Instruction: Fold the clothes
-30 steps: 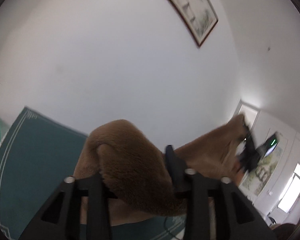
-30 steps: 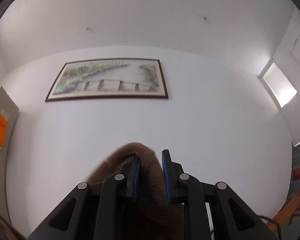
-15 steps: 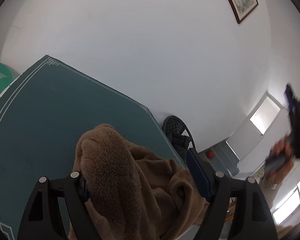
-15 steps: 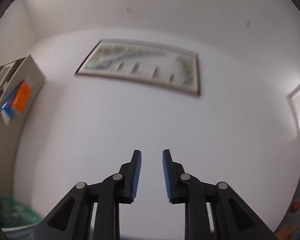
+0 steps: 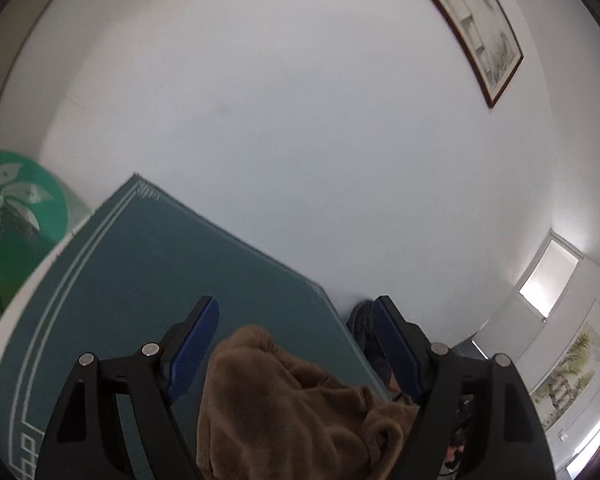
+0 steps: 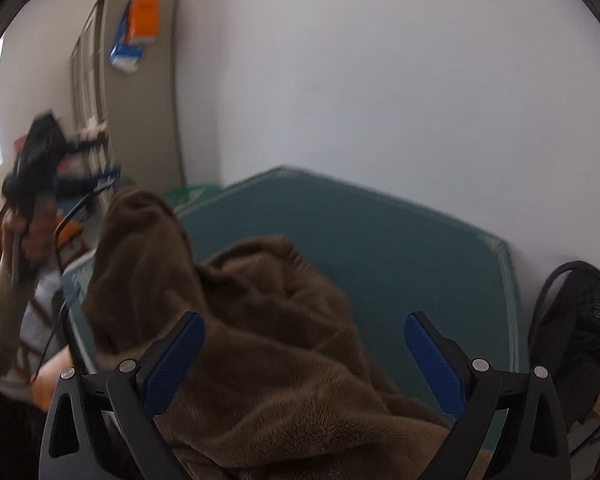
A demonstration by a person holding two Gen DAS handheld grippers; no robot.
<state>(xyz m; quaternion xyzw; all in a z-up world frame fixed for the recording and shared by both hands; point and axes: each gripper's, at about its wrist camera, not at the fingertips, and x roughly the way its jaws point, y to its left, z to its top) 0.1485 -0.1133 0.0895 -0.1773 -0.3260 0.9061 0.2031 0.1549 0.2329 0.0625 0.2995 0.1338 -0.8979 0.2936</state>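
A brown fleece garment (image 6: pixel 284 320) lies heaped on the teal table mat (image 6: pixel 400 240), one fold still standing up at its left. My right gripper (image 6: pixel 304 316) hovers over the heap, its jaws opening wide; the cloth lies below them and neither pad presses it. In the left wrist view the garment (image 5: pixel 284 400) bunches low between the fingers of my left gripper (image 5: pixel 294 304), which is open, its blue pads (image 5: pixel 196 344) clear of the fleece. A hand holds that left gripper (image 6: pixel 32 168) up at the far left of the right wrist view.
A black fan (image 6: pixel 572 320) stands past the mat's right edge. A green disc with a flower (image 5: pixel 16 208) sits beyond the mat's left corner. A tall cabinet (image 6: pixel 140 92) and a white wall back the table. A framed painting (image 5: pixel 472 28) hangs high.
Both grippers were shut on the garment held up in the air; both have let go and it has dropped onto the mat. The right gripper swung down from the wall toward the table.
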